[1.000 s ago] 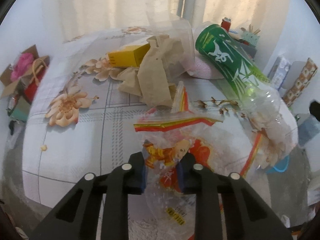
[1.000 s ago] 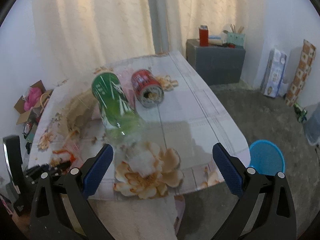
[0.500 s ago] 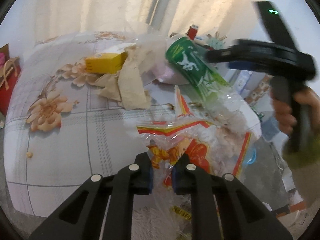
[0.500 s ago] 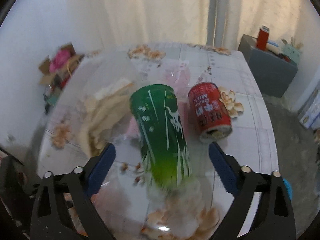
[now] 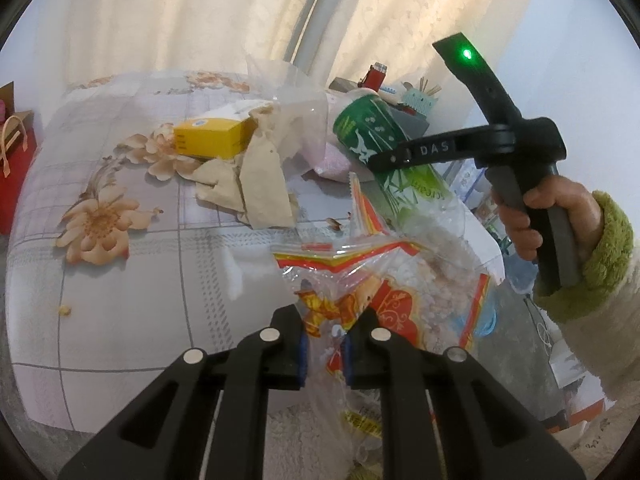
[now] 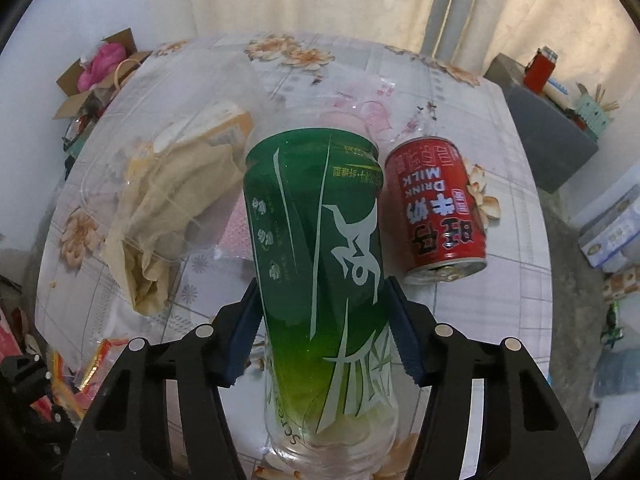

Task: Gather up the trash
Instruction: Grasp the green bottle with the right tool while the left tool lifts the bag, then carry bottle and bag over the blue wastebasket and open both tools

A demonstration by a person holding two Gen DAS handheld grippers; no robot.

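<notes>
The right tool (image 6: 322, 330) has swung in from wide open and now brackets the green-labelled clear plastic bottle (image 6: 320, 248) lying on the counter (image 6: 460, 128) beside the red milk can (image 6: 438, 208), pads touching it; pickup looks imminent. The left tool (image 5: 324, 354) stays clamped on the clear printed plastic bag (image 5: 380, 280).

1. My right gripper (image 5: 384, 158): white letters "DAS" on the finger lying across the green bottle, seen from my left wrist camera.
2. Red can (image 6: 438, 210), on its side toward the table's right edge: "DRINK MILK" in white, read upside down. Large Chinese characters below it; I can't make them out.
3. Green bottle (image 6: 320, 264) between my right fingers: "Scree…" on the clear end, remainder hidden. Small yellow print near the far end, illegible.
4. Yellow box (image 5: 214, 140): round blue mark, unreadable.
</notes>
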